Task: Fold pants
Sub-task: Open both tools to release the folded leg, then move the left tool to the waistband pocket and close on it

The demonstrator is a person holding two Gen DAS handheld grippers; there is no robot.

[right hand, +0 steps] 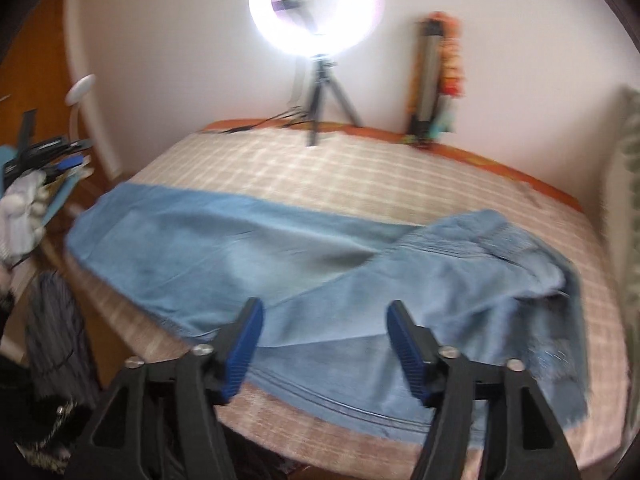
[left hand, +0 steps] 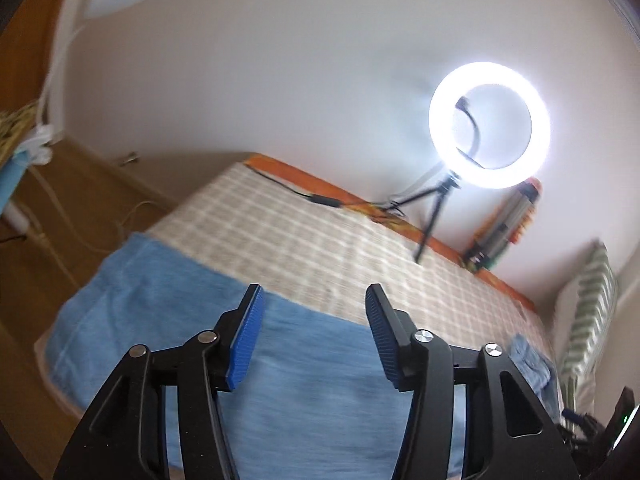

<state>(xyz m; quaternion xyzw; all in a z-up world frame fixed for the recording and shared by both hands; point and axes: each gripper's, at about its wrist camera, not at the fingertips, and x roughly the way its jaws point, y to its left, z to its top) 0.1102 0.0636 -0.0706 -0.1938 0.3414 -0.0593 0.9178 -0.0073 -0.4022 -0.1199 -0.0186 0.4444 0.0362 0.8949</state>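
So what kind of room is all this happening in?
Most likely a bedroom at home: blue jeans lie on a bed with a checked cover, a striped pillow stands at one end, and a lit ring light stands by the wall.

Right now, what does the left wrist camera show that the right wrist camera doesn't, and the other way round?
Only the left wrist view shows the green-and-white striped pillow clearly, and just one flat stretch of the light blue denim pants.

Only the right wrist view shows the pants almost whole, one leg lying across the other, plus the cluttered side shelf.

Both show the lit white ring light on its black tripod, the beige checked bedspread, and an open gripper: left gripper, right gripper.
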